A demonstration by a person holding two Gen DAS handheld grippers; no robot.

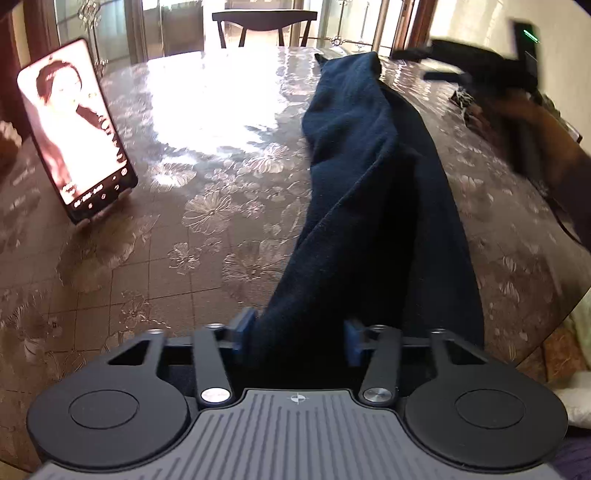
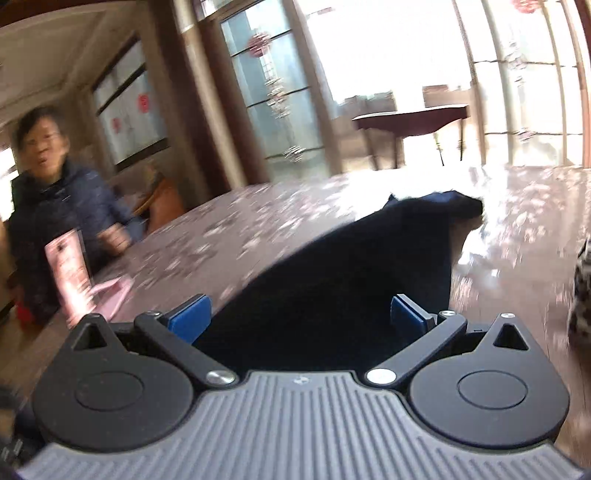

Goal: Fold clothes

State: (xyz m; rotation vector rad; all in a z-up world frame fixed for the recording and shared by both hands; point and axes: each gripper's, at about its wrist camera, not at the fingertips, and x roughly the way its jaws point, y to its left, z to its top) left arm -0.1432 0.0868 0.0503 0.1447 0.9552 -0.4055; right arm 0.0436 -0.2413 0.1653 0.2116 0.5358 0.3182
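Note:
A long dark blue garment (image 1: 369, 184) lies bunched in a strip down the flowered table (image 1: 166, 229), from the far edge to the near edge. My left gripper (image 1: 297, 332) is at its near end, with its blue pads closed on the bunched cloth. In the right wrist view the same garment (image 2: 351, 258) stretches away beneath my right gripper (image 2: 297, 317), whose jaws stand wide open above the cloth, gripping nothing. The left wrist view also catches the right gripper (image 1: 417, 64), blurred, near the garment's far end.
A lit phone (image 1: 74, 129) stands propped at the table's left side. A person (image 2: 55, 192) in a dark jacket sits behind the phone (image 2: 70, 273). A dark chair (image 1: 264, 22) stands past the far edge. A patterned item (image 2: 581, 288) lies at the right.

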